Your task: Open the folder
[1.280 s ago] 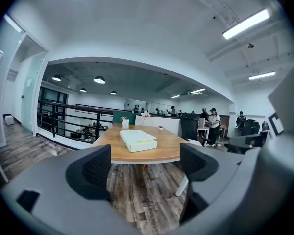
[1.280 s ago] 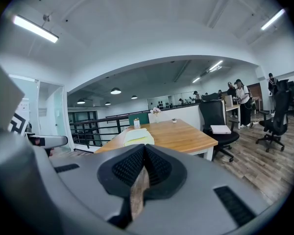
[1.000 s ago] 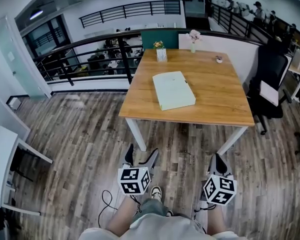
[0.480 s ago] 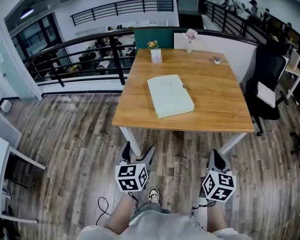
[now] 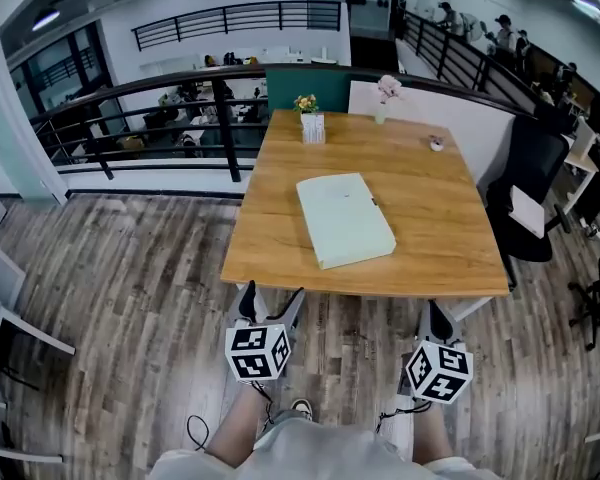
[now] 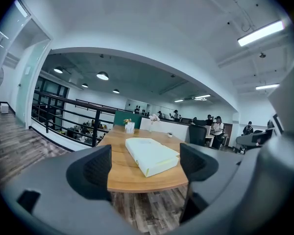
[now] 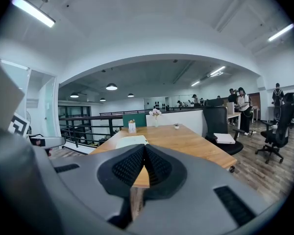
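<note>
**Folder** (image 5: 345, 220): pale green, closed, flat on the counter (image 5: 435, 218). It sits left of the counter's middle, with its near short edge close to the counter's near edge. The long axis runs away from me, the far end turned slightly to my left.

**My left tool** (image 5: 270, 310): jaws spread wide, nothing between them. It is held low over the floor, short of the counter. Its own view frames the folder (image 6: 152, 155) in the gap of the tool (image 6: 147, 168), straight ahead.

**My right tool** (image 5: 437, 324): jaws pressed together on nothing, also short of the counter. In its view the folder (image 7: 132, 141) lies left of the tool's (image 7: 143, 168) line.

**Bearing:** the folder lies ahead, between my two tools and well apart from both. A small dark mark sits on its right long edge. If that is the opening side, my right tool has the shorter reach to it, but I cannot confirm this.

**Also on the counter, far end:** flower vase (image 5: 387, 90), small plant (image 5: 308, 118).
</note>
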The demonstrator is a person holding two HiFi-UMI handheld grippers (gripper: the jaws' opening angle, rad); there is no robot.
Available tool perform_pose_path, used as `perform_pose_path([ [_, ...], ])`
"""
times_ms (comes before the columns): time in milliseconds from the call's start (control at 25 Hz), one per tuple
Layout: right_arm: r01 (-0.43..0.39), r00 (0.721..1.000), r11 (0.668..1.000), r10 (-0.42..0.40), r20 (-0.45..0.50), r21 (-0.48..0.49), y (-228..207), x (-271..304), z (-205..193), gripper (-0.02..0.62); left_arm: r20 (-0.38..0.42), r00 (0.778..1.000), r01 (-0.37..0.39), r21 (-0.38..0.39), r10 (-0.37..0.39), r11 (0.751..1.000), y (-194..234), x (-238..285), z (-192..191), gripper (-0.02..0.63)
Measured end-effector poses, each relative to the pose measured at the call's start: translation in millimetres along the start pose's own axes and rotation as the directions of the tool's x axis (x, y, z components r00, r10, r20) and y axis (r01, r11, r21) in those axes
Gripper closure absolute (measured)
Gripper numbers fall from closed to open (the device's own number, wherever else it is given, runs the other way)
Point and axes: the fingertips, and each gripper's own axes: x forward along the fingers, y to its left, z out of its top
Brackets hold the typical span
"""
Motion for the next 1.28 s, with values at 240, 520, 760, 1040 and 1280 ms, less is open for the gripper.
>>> perform_pose_path([
  [240,-0.015,1.0,1.0,0.015,0.011,-0.011,33.4,38.8,15.6,0.594,0.011,1.0,-0.009,-0.01,0.009,1.0,43.6,31.2,20.4,0.166],
  [520,0.002,1.0,1.0,-0.003,-0.029,-0.011,37.2,66.7,5.3,0.594,-0.006,1.0,-0.005,-0.025,0.005,1.0,61.6,59.8,15.3,0.166],
  [760,0.026,0.998,1.0,-0.025,-0.055,0.003,28.3,90.2,-0.8,0.594,-0.056,0.998,0.009,-0.021,-0.01,1.0,63.0,83.9,1.3,0.166],
  [1040,0.045,0.998,0.999,-0.044,-0.047,0.019,8.7,136.5,10.7,0.594,-0.056,0.998,0.03,0.008,-0.029,1.0,58.6,129.9,14.8,0.166],
  [1280,0.039,0.999,0.998,-0.038,-0.029,0.051,-13.0,187.5,26.3,0.594,-0.064,0.998,0.031,0.04,-0.029,0.999,52.2,179.9,27.4,0.166],
])
